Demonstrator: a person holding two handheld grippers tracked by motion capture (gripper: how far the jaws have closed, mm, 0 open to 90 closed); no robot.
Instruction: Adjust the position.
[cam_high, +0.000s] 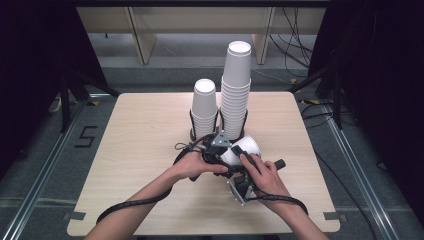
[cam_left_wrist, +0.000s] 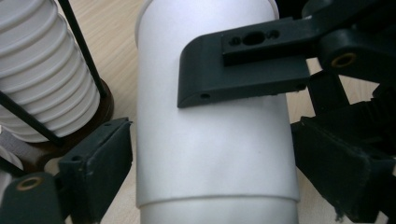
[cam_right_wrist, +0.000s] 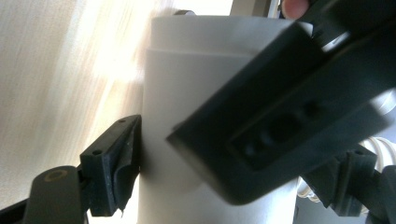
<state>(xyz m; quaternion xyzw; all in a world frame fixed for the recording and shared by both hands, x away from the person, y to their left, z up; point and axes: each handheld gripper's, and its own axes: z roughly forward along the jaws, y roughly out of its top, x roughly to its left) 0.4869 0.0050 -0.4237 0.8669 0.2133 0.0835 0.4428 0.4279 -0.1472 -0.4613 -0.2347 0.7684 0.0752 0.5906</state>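
A white paper cup (cam_high: 245, 147) is held tilted above the middle of the table (cam_high: 140, 150), just in front of two cup stacks. Both grippers grip it. My left gripper (cam_high: 216, 149) is shut on the cup (cam_left_wrist: 210, 140), with a pad pressed to each side of its wall. My right gripper (cam_high: 241, 176) also clamps the cup (cam_right_wrist: 187, 84) from the person's side. A step line runs round the wall in both gripper views, as if one cup sits nested in another. One finger (cam_left_wrist: 243, 70) of the right gripper lies across the cup.
A short stack of white cups (cam_high: 204, 107) and a taller stack (cam_high: 236, 87) stand in black wire holders just behind the hands. The nearer stack (cam_left_wrist: 42, 79) is close on the left gripper's left. Cables trail over the table.
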